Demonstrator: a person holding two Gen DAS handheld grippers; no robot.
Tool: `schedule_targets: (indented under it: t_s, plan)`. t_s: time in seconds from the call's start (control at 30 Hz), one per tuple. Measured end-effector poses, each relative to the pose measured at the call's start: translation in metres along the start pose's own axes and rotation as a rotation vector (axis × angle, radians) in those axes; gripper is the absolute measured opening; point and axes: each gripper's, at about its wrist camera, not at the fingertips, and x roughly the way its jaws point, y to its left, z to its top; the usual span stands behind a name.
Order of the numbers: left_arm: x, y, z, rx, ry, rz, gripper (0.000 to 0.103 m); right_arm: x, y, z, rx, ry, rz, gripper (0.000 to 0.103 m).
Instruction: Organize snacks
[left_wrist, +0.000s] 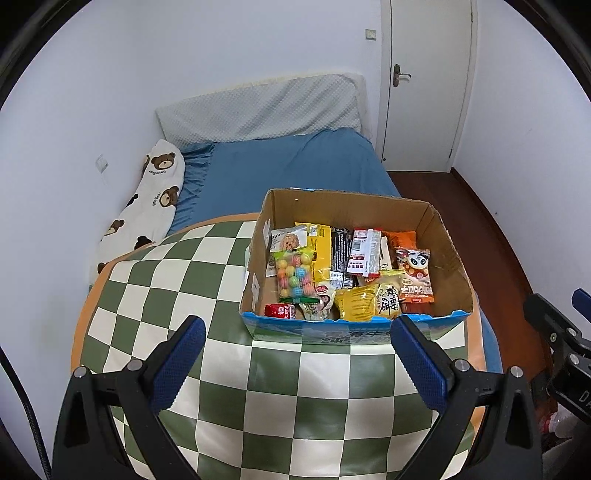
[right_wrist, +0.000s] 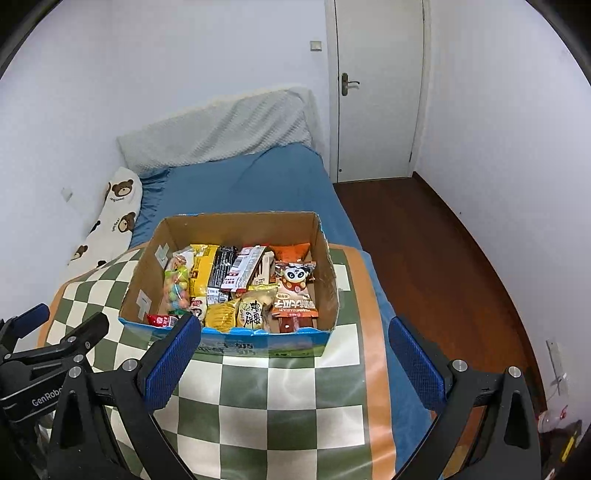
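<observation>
the left gripper (left_wrist: 297, 334) hangs over the checkered mat (left_wrist: 229, 369) with its blue-padded fingers (left_wrist: 177, 362) spread wide and nothing between them. the right gripper (right_wrist: 293, 336) is likewise wide apart and empty, its left finger (right_wrist: 171, 360) overlapping the near left corner of the box in its own view; whether it touches the cardboard cannot be told.

just beyond both tools the cardboard box (left_wrist: 448, 254) sits on the mat, near its far right corner, open at the top, with a blue printed front wall facing the grippers. the snacks lie packed inside it: a clear bag of coloured candy balls (left_wrist: 294, 273) along the left wall, a yellow packet (left_wrist: 320, 251) and a black packet (left_wrist: 339, 254) behind it, a red-and-white packet (left_wrist: 364, 253) in the middle, a panda packet (left_wrist: 415, 275) toward the right wall, a yellow bag with black characters (left_wrist: 388, 299) at the front wall and a small red packet (left_wrist: 280, 311) in the front left corner.

the mat covers the near end of a bed with a blue sheet (left_wrist: 280, 166); a bear-print pillow (left_wrist: 147, 206) lies along its left edge, and a white door (left_wrist: 428, 81) stands beyond.
</observation>
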Motion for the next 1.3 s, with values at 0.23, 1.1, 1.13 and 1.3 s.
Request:
schedule_targets:
  t_s: [0.23,1.1,1.13,1.3]
  plan:
    - [0.001,0.000,0.000,0.001,0.000,-0.002,0.103,0.001,-0.001,-0.001,0.001,0.004,0.001,0.103]
    - [-0.007,-0.001,-0.002,-0.003,-0.004,-0.002,0.103,0.003,0.001,-0.004,-0.032,0.016,0.016,0.103]
    - [-0.007,-0.001,-0.001,-0.002,-0.004,-0.003,0.103,0.003,0.000,-0.004,-0.031,0.016,0.015,0.103]
    - [-0.008,-0.002,-0.001,-0.002,-0.005,-0.005,0.103,0.002,-0.002,-0.005,-0.028,0.018,0.014,0.103]
